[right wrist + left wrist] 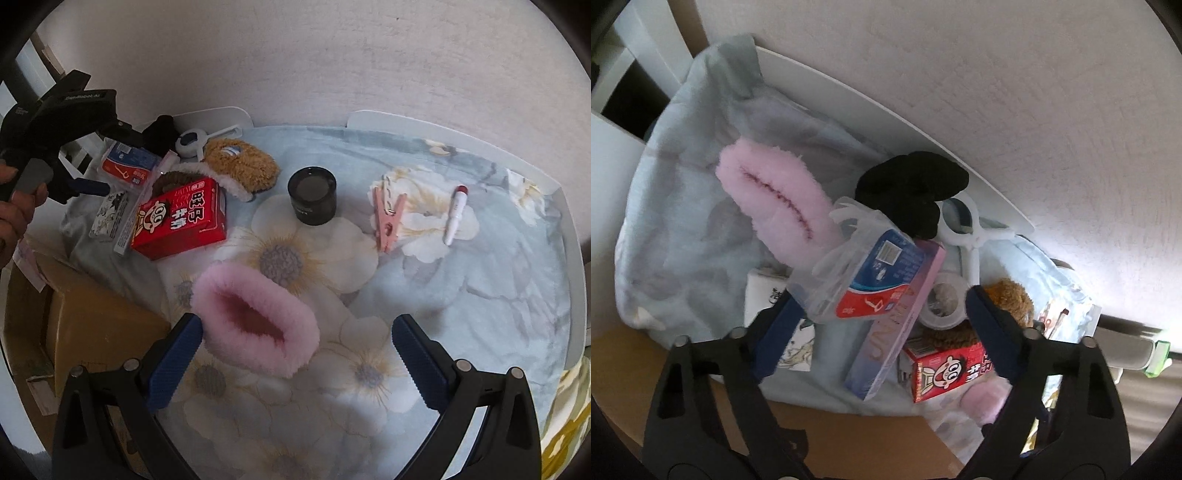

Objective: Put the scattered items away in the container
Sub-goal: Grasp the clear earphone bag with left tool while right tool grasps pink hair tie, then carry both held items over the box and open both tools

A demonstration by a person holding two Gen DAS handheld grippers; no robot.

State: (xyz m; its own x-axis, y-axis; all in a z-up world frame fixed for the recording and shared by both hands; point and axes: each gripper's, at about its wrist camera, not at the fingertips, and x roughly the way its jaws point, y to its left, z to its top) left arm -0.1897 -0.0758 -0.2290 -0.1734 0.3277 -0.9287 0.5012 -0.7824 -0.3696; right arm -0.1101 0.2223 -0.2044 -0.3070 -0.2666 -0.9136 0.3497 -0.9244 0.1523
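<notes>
On the floral bedspread [424, 332], a fluffy pink slipper [258, 325] lies just ahead of the spread right gripper [295, 354]
The slipper looks light, soft and squashy; I judge a pinch across its plush collar safest, since the fur may slip. Its opening faces the camera and its long axis runs toward the lower right. The left gripper [875, 314] stands spread, nothing pinched, around a clear plastic floss-pick box [871, 273] leaning on a long lilac carton [897, 321]; both seem light and stiff. No container is clearly identifiable
</notes>
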